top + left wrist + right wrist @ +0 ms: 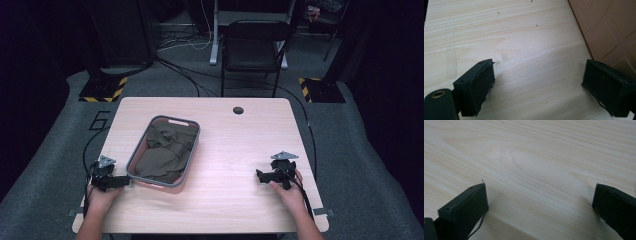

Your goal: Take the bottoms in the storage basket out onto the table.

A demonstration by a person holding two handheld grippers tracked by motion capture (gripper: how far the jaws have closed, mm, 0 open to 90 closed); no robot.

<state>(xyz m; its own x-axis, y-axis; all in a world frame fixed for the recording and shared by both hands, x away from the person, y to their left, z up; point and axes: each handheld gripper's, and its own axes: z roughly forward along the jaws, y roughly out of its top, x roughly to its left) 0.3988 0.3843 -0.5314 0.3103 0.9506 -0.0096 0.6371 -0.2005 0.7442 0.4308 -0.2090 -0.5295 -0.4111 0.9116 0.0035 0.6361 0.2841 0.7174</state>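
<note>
The left claw (120, 182) is seen at seven o'clock on the surface (235, 150), jaws apart, nothing between them, just beside the basket (192, 160). The right claw (260, 176) at four o'clock is likewise spread and empty. The basket's olive cloth (165, 152) lies crumpled; its folds are hard to make out.

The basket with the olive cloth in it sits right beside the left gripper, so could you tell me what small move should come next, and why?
Probably the left gripper should rise and reach over the basket's near rim toward the olive cloth. Its jaws stand open with nothing between them, just off the basket's near left corner, and the cloth lies bunched inside, untouched. The right gripper rests open on the table, farther off.
</note>
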